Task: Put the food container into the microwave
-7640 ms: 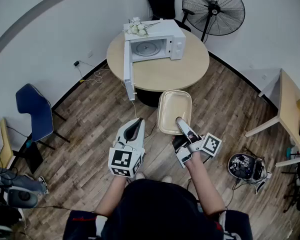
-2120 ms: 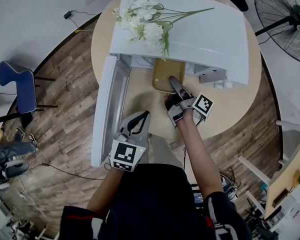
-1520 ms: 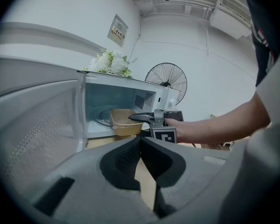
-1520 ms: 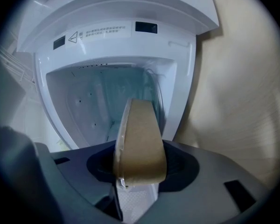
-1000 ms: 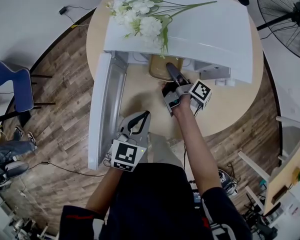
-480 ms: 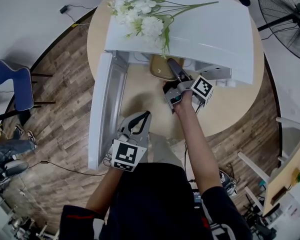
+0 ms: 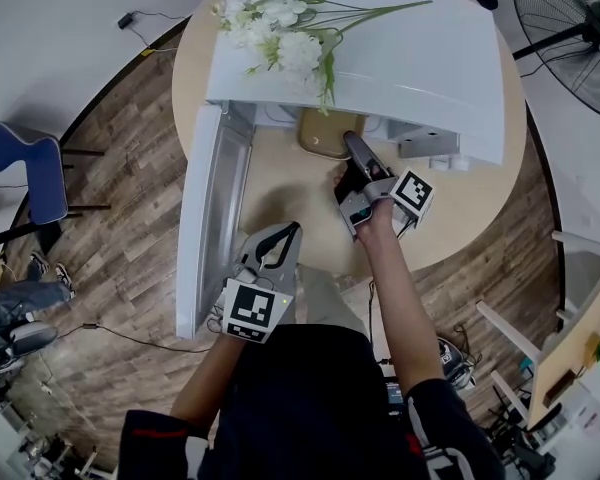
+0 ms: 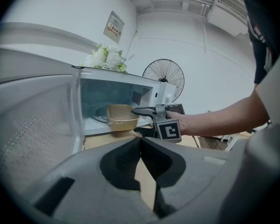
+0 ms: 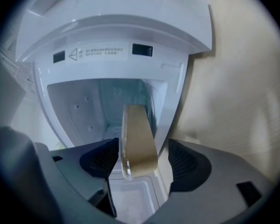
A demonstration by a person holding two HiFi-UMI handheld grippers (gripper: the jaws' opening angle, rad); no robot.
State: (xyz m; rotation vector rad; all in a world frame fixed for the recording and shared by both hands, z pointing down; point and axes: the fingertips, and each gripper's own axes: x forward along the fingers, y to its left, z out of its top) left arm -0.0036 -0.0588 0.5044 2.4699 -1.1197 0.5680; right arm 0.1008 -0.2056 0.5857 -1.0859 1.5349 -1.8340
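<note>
**Right gripper eases back, container left in the microwave**

Since half a second ago my right gripper has drawn back a little from the oven mouth toward my edge of the table. Its jaws have just been opening. They now stand wide, and the near end of the food container stands between them with a gap on each side, so neither pad presses on it.

Food container: tan, inside the microwave cavity, in the same spot as before. From the head view only its near end shows under the front edge of the oven's top.

Microwave door: swung fully open on the left, reaching out past the table's near-left edge.

My left gripper hangs beside the door's free end, well apart from the container. Its jaws are closed together with nothing between them.

White flowers lie on the microwave's top at its left end. A blue chair stands on the wood floor, well left of the table.
</note>
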